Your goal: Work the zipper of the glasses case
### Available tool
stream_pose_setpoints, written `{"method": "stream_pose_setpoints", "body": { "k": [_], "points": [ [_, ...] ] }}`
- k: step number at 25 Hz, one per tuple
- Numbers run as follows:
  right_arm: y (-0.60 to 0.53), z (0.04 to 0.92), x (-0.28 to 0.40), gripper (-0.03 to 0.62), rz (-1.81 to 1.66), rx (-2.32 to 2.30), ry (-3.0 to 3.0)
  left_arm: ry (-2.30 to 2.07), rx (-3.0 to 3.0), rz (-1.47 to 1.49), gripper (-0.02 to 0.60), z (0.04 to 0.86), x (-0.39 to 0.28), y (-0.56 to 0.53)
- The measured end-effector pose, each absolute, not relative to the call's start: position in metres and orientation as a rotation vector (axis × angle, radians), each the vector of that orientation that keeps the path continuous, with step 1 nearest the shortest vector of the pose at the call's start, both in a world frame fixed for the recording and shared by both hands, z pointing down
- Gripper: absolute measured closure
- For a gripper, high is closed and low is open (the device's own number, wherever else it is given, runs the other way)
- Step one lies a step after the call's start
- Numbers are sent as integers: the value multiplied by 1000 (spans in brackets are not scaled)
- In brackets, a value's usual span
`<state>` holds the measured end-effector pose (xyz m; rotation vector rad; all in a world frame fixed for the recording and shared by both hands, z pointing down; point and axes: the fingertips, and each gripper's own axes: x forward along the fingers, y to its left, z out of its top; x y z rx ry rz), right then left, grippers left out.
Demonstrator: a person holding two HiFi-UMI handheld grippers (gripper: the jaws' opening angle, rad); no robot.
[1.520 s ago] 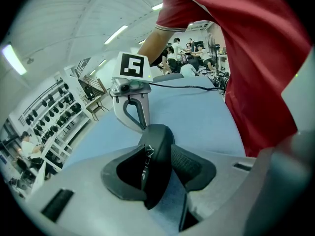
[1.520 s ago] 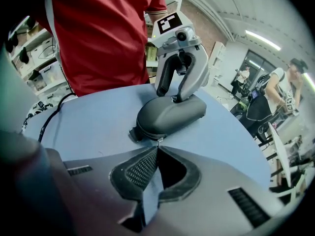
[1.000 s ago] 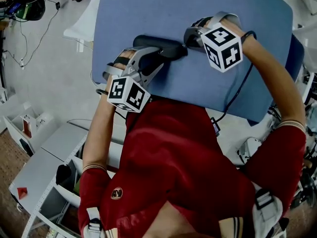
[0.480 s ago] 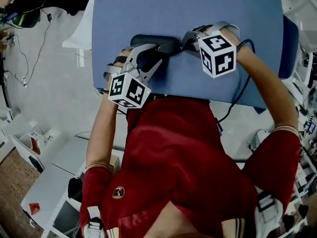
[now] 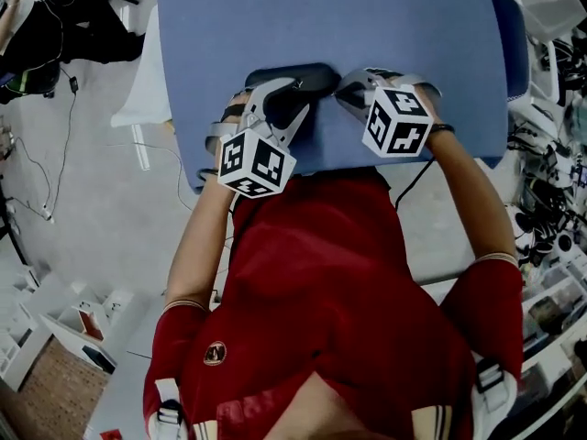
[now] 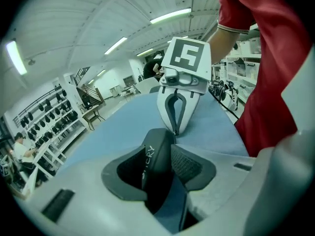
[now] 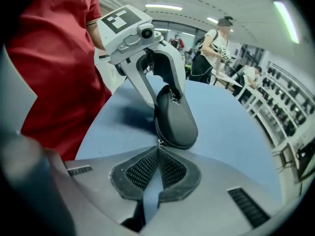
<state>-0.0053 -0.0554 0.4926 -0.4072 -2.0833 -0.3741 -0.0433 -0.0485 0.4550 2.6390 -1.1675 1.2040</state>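
The blue bench (image 5: 321, 16) carried the dark glasses case (image 5: 312, 79), which lay flat near the person's edge. The left tool (image 6: 160, 154) clamped 1 end of the case between its 2 pads, jaws held partly apart. The right tool (image 7: 158, 151) was pinched fully together on the small zipper pull (image 7: 158, 142) at the case's other end.

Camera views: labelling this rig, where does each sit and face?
Head view: on the head, facing down at table, case, left gripper and right gripper; arms, red shirt show.
Left gripper view: on that gripper, along jaws clamping the case, toward the right gripper; red sleeve shows.
Right gripper view: on that gripper, along shut jaws, toward case and left gripper; red shirt shows.
Shared: the case.
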Motion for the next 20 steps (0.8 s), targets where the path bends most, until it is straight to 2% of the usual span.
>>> {"method": "stream_pose_setpoints", "body": {
  "k": [20],
  "points": [
    [-14, 482, -58, 594, 4, 275, -2270, -1020, 2689, 1163, 433, 449, -50, -46]
  ]
}}
